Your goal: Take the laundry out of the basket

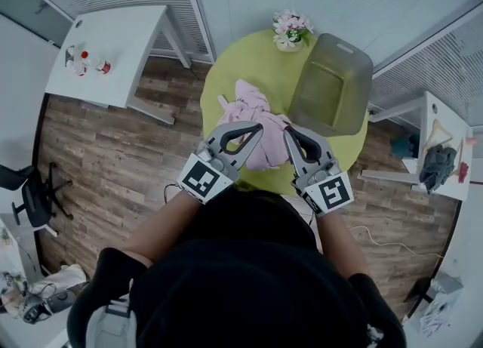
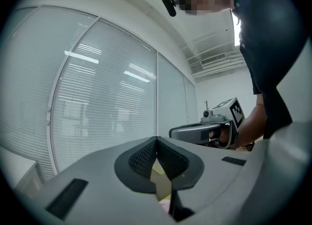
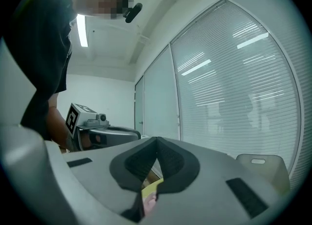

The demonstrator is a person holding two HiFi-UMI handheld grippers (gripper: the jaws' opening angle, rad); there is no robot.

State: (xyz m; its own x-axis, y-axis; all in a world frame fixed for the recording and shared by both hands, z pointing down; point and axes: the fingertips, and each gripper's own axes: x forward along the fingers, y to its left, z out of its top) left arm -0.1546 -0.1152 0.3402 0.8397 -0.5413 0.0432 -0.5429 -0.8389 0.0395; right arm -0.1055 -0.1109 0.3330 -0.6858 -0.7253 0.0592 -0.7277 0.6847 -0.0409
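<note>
A heap of pink laundry [image 1: 255,112] lies on the round yellow-green table [image 1: 226,75], to the left of the empty olive basket [image 1: 332,86]. My left gripper [image 1: 259,127] and right gripper [image 1: 287,132] point away from me over the near edge of the heap, side by side. Both are shut, tips meeting. In the left gripper view the left gripper [image 2: 156,138] has nothing at its tips, and a bit of pink cloth [image 2: 165,204] shows below. In the right gripper view the right gripper [image 3: 156,139] looks the same, with pink cloth [image 3: 150,199] underneath.
A pot of flowers [image 1: 290,31] stands at the table's far edge. A white table [image 1: 113,44] with small bottles is at the upper left. Another white table [image 1: 441,154] with cloths is at the right. An office chair [image 1: 30,195] stands on the wooden floor at the left.
</note>
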